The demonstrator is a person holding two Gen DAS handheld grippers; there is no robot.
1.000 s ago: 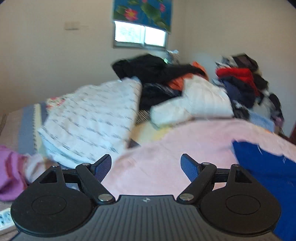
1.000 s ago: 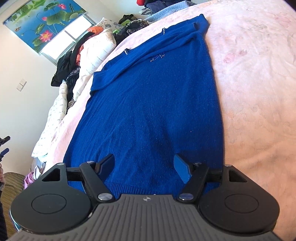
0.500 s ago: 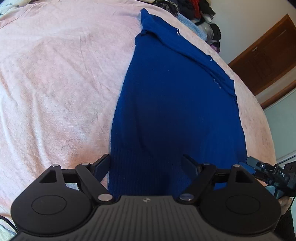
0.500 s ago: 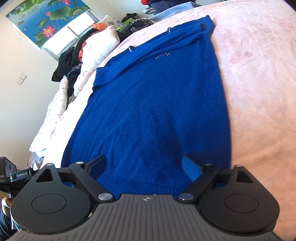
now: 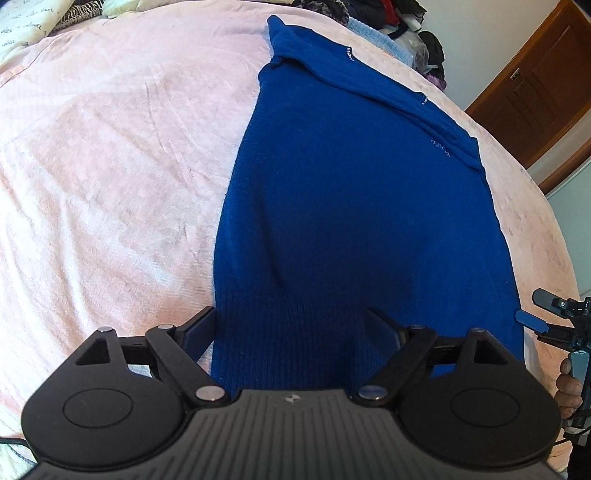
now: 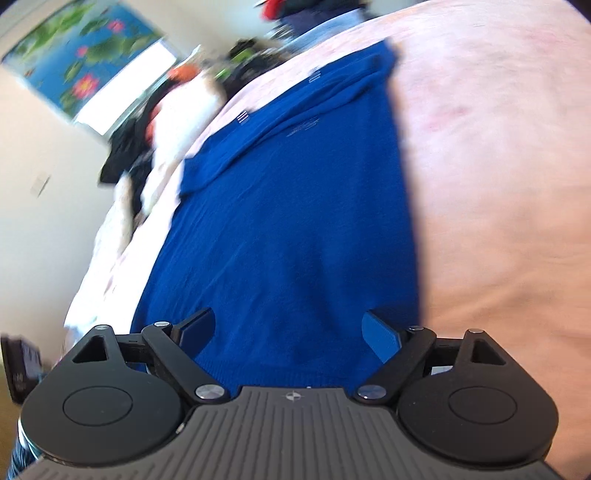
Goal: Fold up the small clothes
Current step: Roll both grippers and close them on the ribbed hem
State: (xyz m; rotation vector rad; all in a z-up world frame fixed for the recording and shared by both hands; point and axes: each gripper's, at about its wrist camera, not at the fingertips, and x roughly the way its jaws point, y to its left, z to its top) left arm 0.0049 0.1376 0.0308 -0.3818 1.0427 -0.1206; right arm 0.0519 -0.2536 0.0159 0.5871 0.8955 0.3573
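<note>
A blue knitted sweater (image 5: 351, 221) lies flat on the pink blanket (image 5: 110, 166), sleeves folded across its far end and ribbed hem nearest me. My left gripper (image 5: 290, 328) hovers over the hem's left corner. Its jaws are opening, and the hem lies under the gap without the pads pressing on it. My right gripper (image 6: 288, 328) hangs over the sweater (image 6: 295, 221) near the hem's right side. Its jaws are closing but stand wide, and the pads are off the cloth. That gripper (image 5: 535, 308) also shows at the right edge of the left wrist view.
A heap of mixed clothes (image 6: 166, 122) sits at the bed's far end under a window with a lotus blind (image 6: 92, 66). A light blue cloth (image 5: 373, 35) lies beyond the sweater. A wooden door (image 5: 535, 92) stands to the right.
The left gripper swung down from facing the clothes heap to the sweater's hem, then held still. The right view shifted slightly and is blurred; its jaws stand wider than a second ago.
</note>
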